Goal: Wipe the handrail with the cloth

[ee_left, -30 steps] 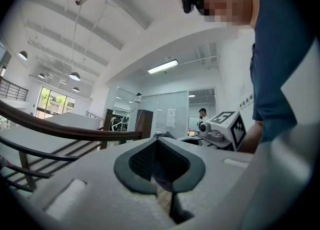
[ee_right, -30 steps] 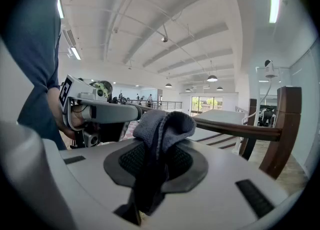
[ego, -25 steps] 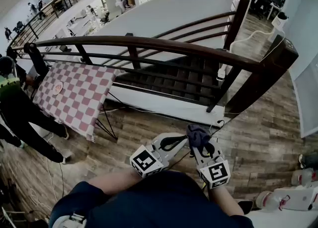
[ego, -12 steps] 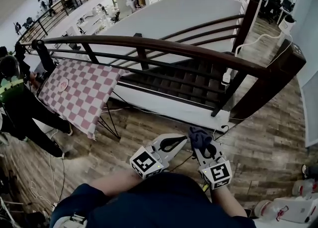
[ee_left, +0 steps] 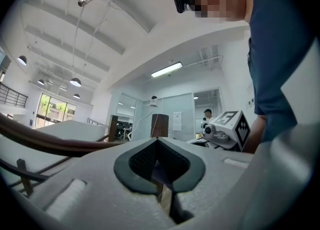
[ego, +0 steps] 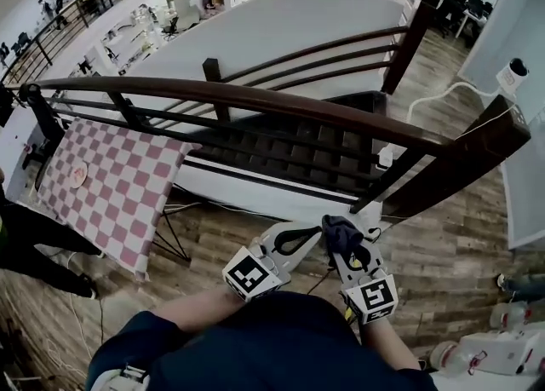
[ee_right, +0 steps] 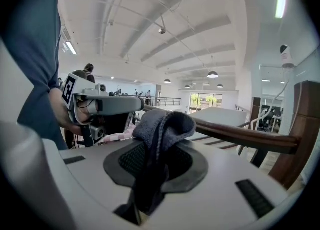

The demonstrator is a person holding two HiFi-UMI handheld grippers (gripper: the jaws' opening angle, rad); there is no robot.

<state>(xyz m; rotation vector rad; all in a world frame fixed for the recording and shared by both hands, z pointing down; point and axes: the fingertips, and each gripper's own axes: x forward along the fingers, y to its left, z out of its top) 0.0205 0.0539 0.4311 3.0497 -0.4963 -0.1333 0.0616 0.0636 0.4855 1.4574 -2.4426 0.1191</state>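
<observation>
The right hand-held gripper (ego: 343, 243) is clenched on a soft, dark grey-blue cloth (ego: 337, 228), bunched above its jaws. The left hand-held gripper (ego: 310, 233) has its jaws together on nothing. The cloth is well apart from the smooth, rounded brown wooden handrail (ego: 255, 100).

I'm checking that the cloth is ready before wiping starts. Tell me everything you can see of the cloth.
The cloth is a small, dark blue-grey piece of soft, towel-like fabric with a fine looped weave. It is bunched rather than spread out. A rounded wad bulges above the jaws of the right gripper, which are shut on it, and a darker tail runs down between them. Only that gripper touches it. It is held short of the handrail and is not in contact with it.
</observation>
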